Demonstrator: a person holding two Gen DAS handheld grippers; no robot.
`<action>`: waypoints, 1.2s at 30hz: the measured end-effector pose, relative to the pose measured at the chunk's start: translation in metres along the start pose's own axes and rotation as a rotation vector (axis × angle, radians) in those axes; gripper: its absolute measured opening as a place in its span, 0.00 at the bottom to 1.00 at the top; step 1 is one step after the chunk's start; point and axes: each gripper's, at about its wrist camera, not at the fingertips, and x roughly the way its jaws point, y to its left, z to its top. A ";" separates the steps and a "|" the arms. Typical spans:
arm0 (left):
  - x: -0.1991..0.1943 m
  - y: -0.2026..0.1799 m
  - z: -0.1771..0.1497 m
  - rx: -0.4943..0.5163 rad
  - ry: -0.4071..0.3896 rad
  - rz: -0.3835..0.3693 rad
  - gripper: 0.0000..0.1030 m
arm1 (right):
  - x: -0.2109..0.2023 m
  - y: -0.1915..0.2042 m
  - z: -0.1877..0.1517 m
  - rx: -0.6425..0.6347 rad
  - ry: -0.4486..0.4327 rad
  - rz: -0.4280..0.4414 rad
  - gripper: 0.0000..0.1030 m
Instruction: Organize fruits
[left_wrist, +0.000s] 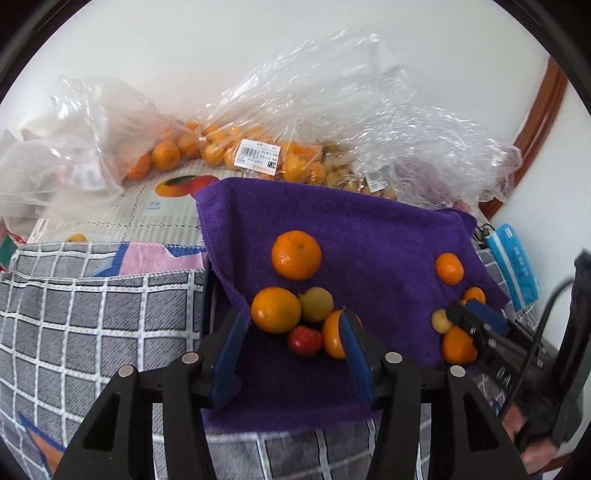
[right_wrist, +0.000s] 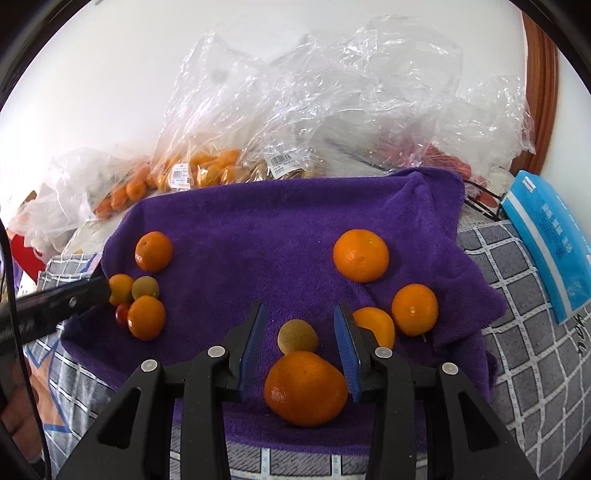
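A purple towel (left_wrist: 369, 236) (right_wrist: 280, 229) holds loose fruit. In the left wrist view my left gripper (left_wrist: 291, 321) is open, close to a cluster: an orange (left_wrist: 275, 310), a yellow-green fruit (left_wrist: 316, 304), a strawberry (left_wrist: 304, 340) and a small orange (left_wrist: 332, 334) beside the right finger. Another orange (left_wrist: 296, 254) lies farther back. In the right wrist view my right gripper (right_wrist: 300, 317) is open around a small tan fruit (right_wrist: 297, 336), with a large orange (right_wrist: 306, 387) between the finger bases. Oranges (right_wrist: 361, 254) (right_wrist: 414, 309) lie to its right.
Clear plastic bags of oranges (left_wrist: 258, 151) (right_wrist: 207, 166) and other fruit stand behind the towel against the wall. A grey checked cloth (left_wrist: 92, 314) (right_wrist: 524, 332) covers the surface. A blue packet (right_wrist: 546, 240) lies at the right. The right gripper shows in the left wrist view (left_wrist: 474, 314).
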 end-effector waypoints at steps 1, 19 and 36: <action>-0.005 0.000 -0.002 0.000 -0.006 0.000 0.50 | -0.005 0.000 0.002 0.012 0.001 0.000 0.38; -0.126 -0.020 -0.057 0.050 -0.127 -0.002 0.72 | -0.165 0.017 -0.033 0.090 -0.082 -0.161 0.66; -0.199 -0.039 -0.126 0.105 -0.249 0.041 0.86 | -0.255 0.009 -0.107 0.147 -0.196 -0.187 0.98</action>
